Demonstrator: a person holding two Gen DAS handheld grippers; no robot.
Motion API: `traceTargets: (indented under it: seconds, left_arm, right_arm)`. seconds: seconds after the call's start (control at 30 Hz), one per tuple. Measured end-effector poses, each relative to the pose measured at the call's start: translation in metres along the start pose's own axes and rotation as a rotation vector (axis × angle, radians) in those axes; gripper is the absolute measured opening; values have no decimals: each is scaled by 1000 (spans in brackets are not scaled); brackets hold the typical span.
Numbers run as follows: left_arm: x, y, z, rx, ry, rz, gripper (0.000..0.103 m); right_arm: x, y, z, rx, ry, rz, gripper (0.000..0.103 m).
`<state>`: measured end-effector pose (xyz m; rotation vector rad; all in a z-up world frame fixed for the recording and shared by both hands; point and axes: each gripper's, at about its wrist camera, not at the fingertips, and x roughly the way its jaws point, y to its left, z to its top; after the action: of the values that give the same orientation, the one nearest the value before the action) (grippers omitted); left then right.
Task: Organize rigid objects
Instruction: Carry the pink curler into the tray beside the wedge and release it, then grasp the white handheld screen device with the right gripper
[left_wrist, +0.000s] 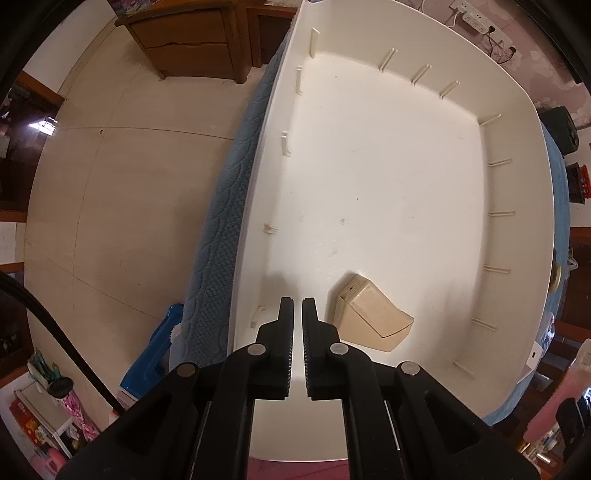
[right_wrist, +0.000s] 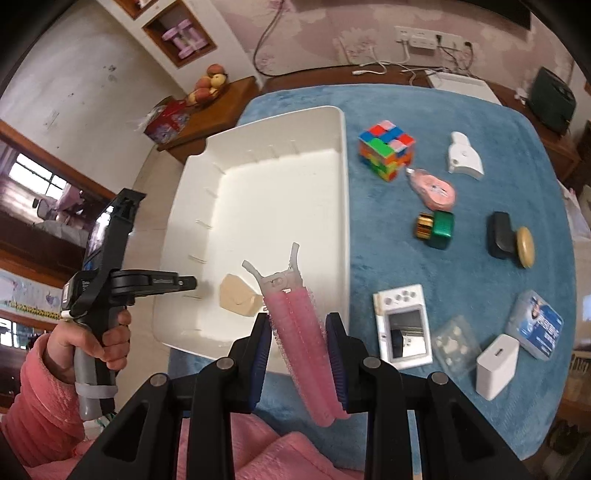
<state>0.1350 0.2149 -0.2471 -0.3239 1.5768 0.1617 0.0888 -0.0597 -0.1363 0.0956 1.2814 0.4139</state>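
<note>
A white bin sits on a blue cloth; its rim also shows in the left wrist view. A beige angular object lies in its near corner and shows in the right wrist view too. My left gripper is shut and empty, hovering above the bin floor just left of the beige object; it also shows in the right wrist view. My right gripper is shut on a pink hair-roller clip, held over the bin's near right edge.
On the blue cloth right of the bin lie a colourful puzzle cube, a pink tape dispenser, a green and gold bottle, a white handheld game, a white charger and other small items. A wooden cabinet stands beyond.
</note>
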Motion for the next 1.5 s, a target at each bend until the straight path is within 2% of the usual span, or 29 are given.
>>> traceTargets:
  seconds: [0.17,0.3,0.47,0.77,0.83,0.97,1.2,1.5]
  left_arm:
    - [-1,-1,-2,16,-3,9,5]
    - [-3,-6,-4,35,-21,3,5]
    - [-5,-14,-5,55,-38,4,5]
    - [-5,-25,-5,74,-44,5,5]
    - [-5,-27,-4,75,-42,7,5]
    - [-3,-30,-4,71,-37,13,5]
    - [-6,-24,-6,63,-22,17,5]
    - [-6,-22,-8,45,-10,20,5]
  right_arm:
    - [2,12,1,-35,-2,14,31]
    - [5,14,0,-50,8,29,35]
    - [3,4,-3,-10,6,52,41]
    - [-10,-25,-7,37,-37,10,43]
    - [-13,-34,-9,39,-46,-9,48]
    - [-15,-48,-13,31,-61,-51,51]
    - [-6,-64,-22,-26,-74,-100,62]
    - [26,-63,-32,-177,-71,-106,70]
